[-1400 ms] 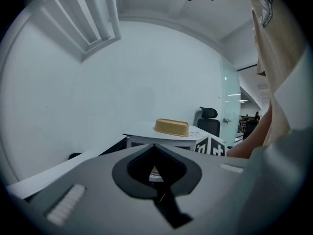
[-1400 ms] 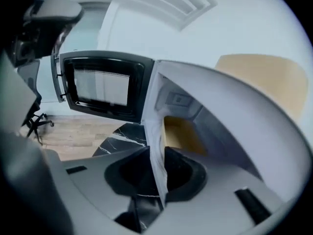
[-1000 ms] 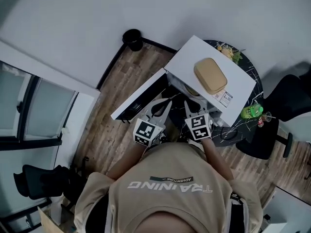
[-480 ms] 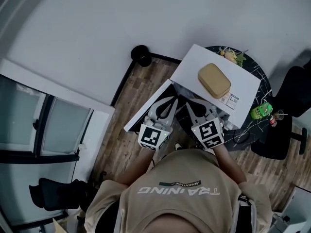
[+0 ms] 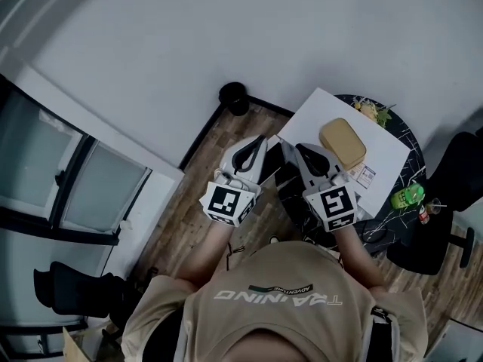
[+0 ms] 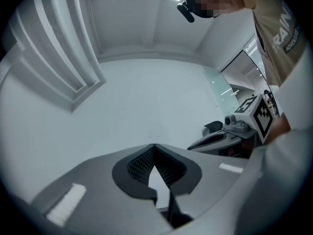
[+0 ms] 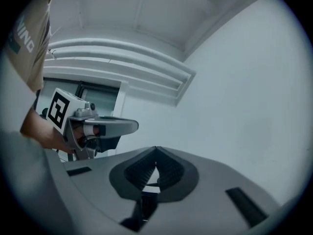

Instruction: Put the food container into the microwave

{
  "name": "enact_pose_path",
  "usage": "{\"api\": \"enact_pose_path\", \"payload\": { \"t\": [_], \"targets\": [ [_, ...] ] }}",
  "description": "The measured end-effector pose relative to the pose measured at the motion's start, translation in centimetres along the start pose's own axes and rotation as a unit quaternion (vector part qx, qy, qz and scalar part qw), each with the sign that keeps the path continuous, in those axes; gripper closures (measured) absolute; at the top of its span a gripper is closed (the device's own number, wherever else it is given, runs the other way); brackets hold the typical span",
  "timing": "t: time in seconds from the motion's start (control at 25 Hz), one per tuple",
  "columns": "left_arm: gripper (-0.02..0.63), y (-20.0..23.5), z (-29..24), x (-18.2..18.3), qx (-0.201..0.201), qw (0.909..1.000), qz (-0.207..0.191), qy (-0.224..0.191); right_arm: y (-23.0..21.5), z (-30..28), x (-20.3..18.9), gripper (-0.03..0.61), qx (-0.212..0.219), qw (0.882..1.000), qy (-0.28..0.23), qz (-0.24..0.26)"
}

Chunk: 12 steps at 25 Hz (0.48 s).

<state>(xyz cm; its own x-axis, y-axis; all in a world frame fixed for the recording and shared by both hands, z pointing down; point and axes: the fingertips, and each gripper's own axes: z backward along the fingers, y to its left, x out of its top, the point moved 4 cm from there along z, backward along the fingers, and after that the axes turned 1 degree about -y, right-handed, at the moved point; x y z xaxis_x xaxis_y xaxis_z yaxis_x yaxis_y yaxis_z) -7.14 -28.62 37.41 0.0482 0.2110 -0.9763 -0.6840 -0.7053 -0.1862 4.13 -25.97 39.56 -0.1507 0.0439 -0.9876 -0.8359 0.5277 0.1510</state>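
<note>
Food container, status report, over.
Left gripper and right gripper shut, empty, aimed at the wall. Food container on top of the microwave, not inside. No obstruction seen.

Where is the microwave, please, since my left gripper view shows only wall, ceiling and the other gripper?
Observer: In the head view the white microwave stands just beyond the right gripper, on a dark round table.
Operator: Thank you. Is anything on top of it?
Observer: Yes, a tan container lies on its top.
Operator: Is the right gripper carrying anything?
Observer: No. The right gripper view shows its jaws together with nothing between them.
</note>
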Motion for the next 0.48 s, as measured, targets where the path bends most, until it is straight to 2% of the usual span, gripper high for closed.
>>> {"api": "enact_pose_path", "payload": {
  "t": [0.16, 0.48],
  "targets": [
    [0.611, 0.7, 0.1, 1.6, 0.015, 0.9998, 0.006, -0.009, -1.1, -0.7, 2.2, 0.568, 0.000, 1.000, -0.017, 0.003],
    [0.611, 2.7, 0.4, 1.6, 0.040, 0.9988, 0.024, 0.012, -1.5, -2.1, 4.6, 0.569, 0.011, 0.999, -0.031, 0.021]
  ]
}}
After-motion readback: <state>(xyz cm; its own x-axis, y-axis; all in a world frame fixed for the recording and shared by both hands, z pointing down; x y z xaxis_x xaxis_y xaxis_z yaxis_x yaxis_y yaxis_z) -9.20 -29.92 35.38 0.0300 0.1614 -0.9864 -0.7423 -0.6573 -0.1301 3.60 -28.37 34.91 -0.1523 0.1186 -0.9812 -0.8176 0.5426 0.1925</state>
